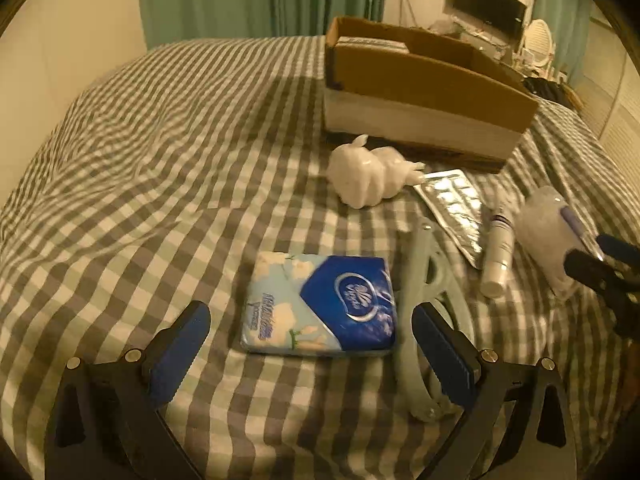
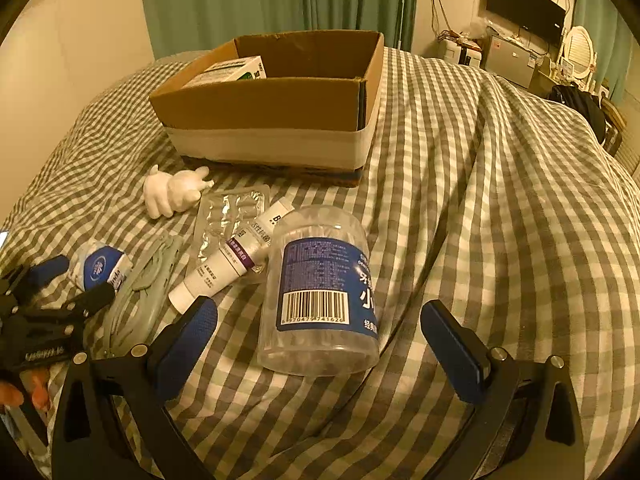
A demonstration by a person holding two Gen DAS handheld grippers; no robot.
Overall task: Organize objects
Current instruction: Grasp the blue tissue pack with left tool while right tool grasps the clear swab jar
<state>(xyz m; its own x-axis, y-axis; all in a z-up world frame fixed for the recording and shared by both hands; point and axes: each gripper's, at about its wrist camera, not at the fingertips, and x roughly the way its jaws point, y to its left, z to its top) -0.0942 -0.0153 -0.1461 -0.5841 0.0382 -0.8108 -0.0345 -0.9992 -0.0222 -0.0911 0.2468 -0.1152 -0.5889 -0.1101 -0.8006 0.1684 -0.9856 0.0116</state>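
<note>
On the checked bed, my left gripper stands open just short of a blue tissue pack, which lies between its fingers' lines. A pale hanger lies right of the pack. My right gripper is open around the near end of a clear jar with a blue label, lying on its side. Beside the jar lie a white tube, a blister pack and a white rabbit figure. The cardboard box behind them holds a small carton.
The left gripper and a hand show at the left edge of the right wrist view. Green curtains hang behind the bed. A TV, a cabinet and a dark bag stand at the far right. Bare bedcover spreads right of the jar.
</note>
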